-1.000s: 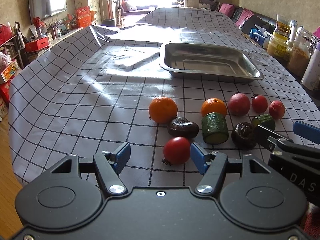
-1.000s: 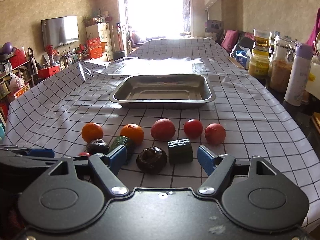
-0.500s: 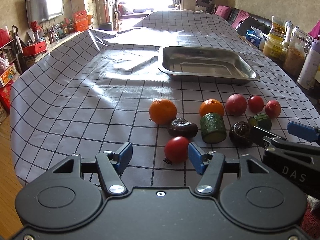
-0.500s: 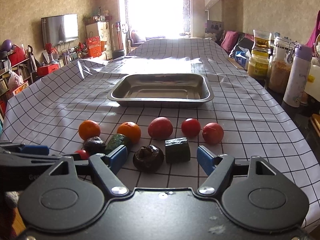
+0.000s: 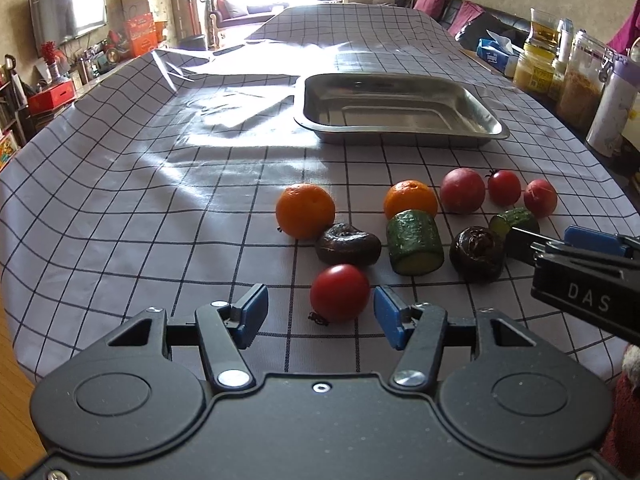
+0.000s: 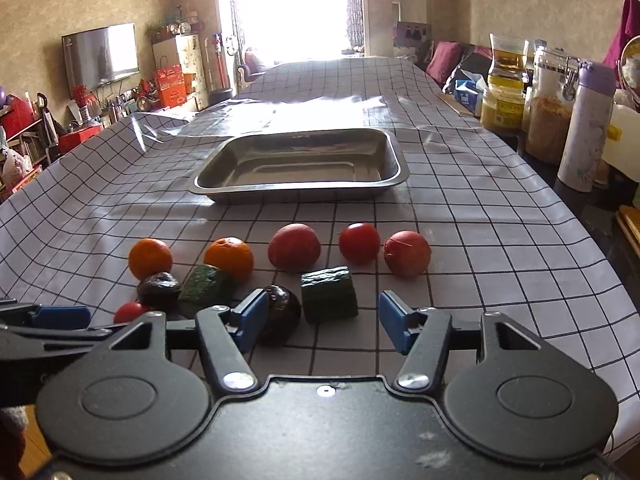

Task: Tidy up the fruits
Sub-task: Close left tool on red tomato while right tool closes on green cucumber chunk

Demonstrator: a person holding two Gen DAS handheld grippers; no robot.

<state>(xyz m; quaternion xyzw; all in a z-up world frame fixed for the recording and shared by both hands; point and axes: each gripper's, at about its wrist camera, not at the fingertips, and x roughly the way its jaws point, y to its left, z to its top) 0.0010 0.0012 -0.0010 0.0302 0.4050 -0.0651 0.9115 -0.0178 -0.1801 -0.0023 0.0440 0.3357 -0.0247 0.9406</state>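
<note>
My left gripper [image 5: 320, 314] is open, its blue pads either side of a red tomato [image 5: 339, 292] on the checked tablecloth, not touching it. Beyond lie two oranges [image 5: 305, 210] [image 5: 410, 199], two dark fruits [image 5: 347, 243] [image 5: 476, 253], a cucumber piece [image 5: 415, 241], and red fruits [image 5: 462, 190]. My right gripper [image 6: 323, 320] is open, with a second cucumber piece [image 6: 329, 294] just ahead between its pads and a dark fruit [image 6: 280, 314] by the left pad. An empty steel tray [image 6: 396, 172] stands farther back.
Jars and a thermos bottle [image 6: 586, 128] line the table's right edge. The tablecloth is creased and glares at the far left [image 5: 224, 120]. The right gripper body [image 5: 588, 284] shows at the right in the left wrist view.
Both grippers have crept slightly forward toward the fruit. My left gripper's pads now flank the tomato more closely. Nothing has been grasped.
</note>
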